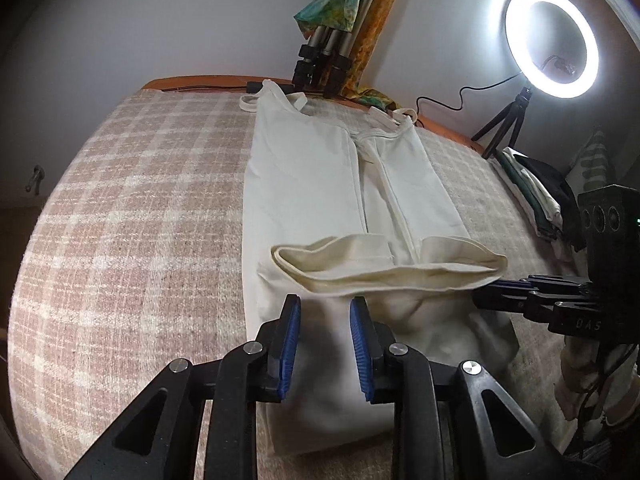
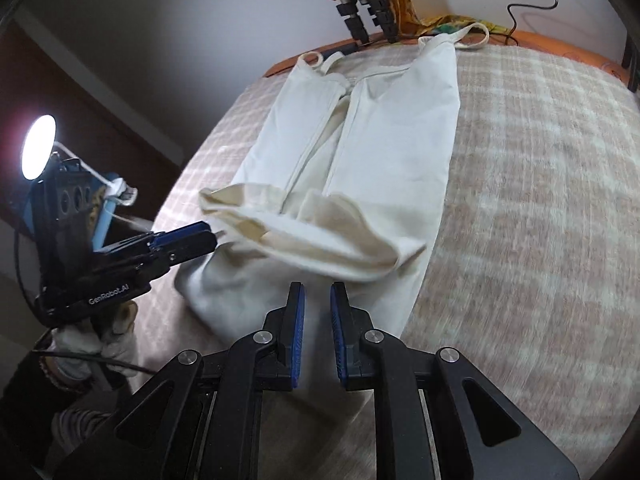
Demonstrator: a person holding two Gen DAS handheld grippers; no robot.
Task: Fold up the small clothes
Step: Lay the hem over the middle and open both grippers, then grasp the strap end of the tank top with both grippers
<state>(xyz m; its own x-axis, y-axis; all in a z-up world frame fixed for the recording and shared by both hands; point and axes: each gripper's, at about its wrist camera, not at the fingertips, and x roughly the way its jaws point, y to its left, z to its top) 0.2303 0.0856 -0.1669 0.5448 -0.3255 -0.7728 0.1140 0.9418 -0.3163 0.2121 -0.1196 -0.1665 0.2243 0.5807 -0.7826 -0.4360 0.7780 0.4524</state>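
A cream sleeveless garment [image 1: 312,184] with thin straps lies lengthwise on the plaid-covered table [image 1: 132,208], its sides folded inward. Its near hem [image 1: 384,268] is turned up into a loose fold. My left gripper [image 1: 325,312] is open and empty, just above the cloth short of that fold. My right gripper [image 2: 317,300] is open and empty over the garment's near end [image 2: 360,184]. The right gripper also shows in the left wrist view [image 1: 492,286] at the hem's right end. The left gripper shows in the right wrist view [image 2: 200,236] beside the hem's left end.
A lit ring light [image 1: 551,42] on a small tripod stands at the back right. Tripod legs [image 1: 320,60] and a colourful cloth [image 1: 332,8] are at the far edge. Folded clothes [image 1: 540,196] are stacked on the right. A black cable [image 1: 452,98] runs along the far edge.
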